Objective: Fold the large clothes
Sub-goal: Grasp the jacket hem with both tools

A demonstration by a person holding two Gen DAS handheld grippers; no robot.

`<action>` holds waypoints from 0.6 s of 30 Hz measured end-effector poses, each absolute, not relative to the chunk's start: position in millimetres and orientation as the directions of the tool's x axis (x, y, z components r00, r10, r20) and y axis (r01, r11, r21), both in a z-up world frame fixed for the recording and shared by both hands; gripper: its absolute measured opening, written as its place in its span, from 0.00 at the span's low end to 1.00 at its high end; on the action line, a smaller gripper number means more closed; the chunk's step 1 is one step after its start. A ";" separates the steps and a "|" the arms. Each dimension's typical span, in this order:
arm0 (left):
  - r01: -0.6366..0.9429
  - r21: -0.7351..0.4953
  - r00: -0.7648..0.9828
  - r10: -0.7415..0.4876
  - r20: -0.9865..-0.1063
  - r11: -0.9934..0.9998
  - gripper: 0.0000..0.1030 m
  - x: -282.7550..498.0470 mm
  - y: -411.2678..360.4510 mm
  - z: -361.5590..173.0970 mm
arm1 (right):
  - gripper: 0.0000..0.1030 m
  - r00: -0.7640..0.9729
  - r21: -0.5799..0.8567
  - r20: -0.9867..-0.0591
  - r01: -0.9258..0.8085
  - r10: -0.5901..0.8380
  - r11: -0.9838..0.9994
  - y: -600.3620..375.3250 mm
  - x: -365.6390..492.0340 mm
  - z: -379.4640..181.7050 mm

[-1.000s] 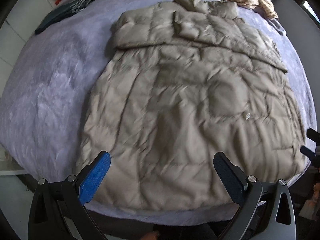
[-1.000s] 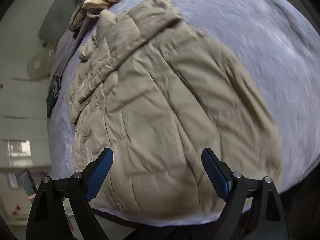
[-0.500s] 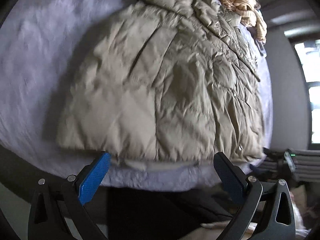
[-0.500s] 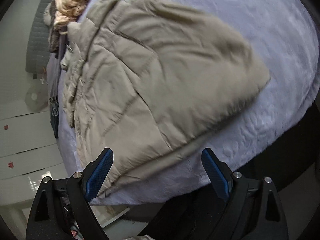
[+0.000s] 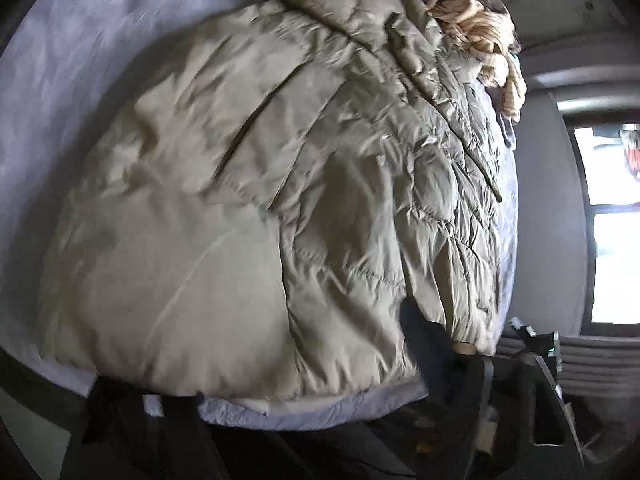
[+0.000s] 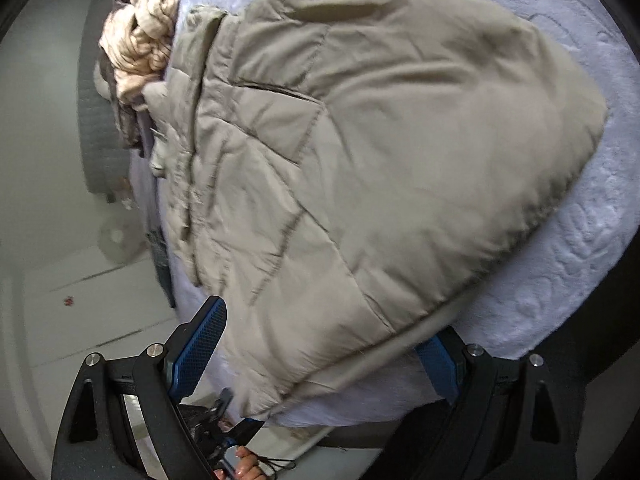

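A beige quilted puffer jacket (image 5: 248, 208) lies spread on a lavender fleece bedcover (image 5: 60, 80). In the left wrist view its near hem fills the lower picture and covers both blue pads. Only the black frame of my left gripper (image 5: 108, 412) shows beneath, and its jaws are closing with the hem between them. In the right wrist view my right gripper (image 6: 320, 354) stands open astride the hem of the jacket (image 6: 380, 140). Its left pad (image 6: 200, 344) is clear of the cloth and its right pad (image 6: 436, 360) is partly under the hem.
A crumpled beige striped garment (image 5: 480, 28) is heaped at the far end of the bed, past the jacket's collar. A bright window (image 5: 612, 220) lies to the right. The bedcover's edge (image 6: 580, 240) drops off near the hem. A person's fingers (image 6: 248, 466) show below the right gripper.
Both cameras have dropped and rolled in toward the jacket's near hem. The left pads, seen wide apart before, are now hidden under the hem. The right fingers now straddle it.
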State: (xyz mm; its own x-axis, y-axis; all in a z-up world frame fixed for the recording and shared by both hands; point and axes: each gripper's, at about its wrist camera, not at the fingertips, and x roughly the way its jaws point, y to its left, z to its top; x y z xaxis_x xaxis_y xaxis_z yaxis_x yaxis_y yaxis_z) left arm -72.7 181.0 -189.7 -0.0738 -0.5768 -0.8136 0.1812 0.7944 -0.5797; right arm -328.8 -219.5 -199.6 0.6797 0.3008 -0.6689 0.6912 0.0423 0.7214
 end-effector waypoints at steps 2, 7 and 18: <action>0.231 -0.535 -0.063 -0.536 -0.842 0.812 0.36 -70.2 177.4 -185.7 | 0.87 0.686 0.729 -0.662 0.683 0.303 0.046 -219.5 -329.0 -196.5; 0.280 -0.460 -0.024 -0.472 -0.881 0.843 0.23 -69.2 182.5 -179.9 | 0.34 0.649 0.690 -0.692 0.724 0.316 0.026 -223.4 -333.5 -204.9; 0.403 -0.320 0.092 -0.386 -0.918 0.857 0.16 -74.2 170.1 -145.5 | 0.09 0.556 0.648 -0.756 0.712 0.345 0.271 -235.6 -297.2 -173.5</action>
State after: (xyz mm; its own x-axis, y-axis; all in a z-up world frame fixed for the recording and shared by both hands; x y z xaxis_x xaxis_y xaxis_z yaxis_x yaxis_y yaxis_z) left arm -74.2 170.1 -145.5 0.0918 -0.3860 -0.9179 0.4031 0.8573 -0.3202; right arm -297.2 -235.6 -173.5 0.5564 0.3447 -0.7560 0.7123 0.2706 0.6477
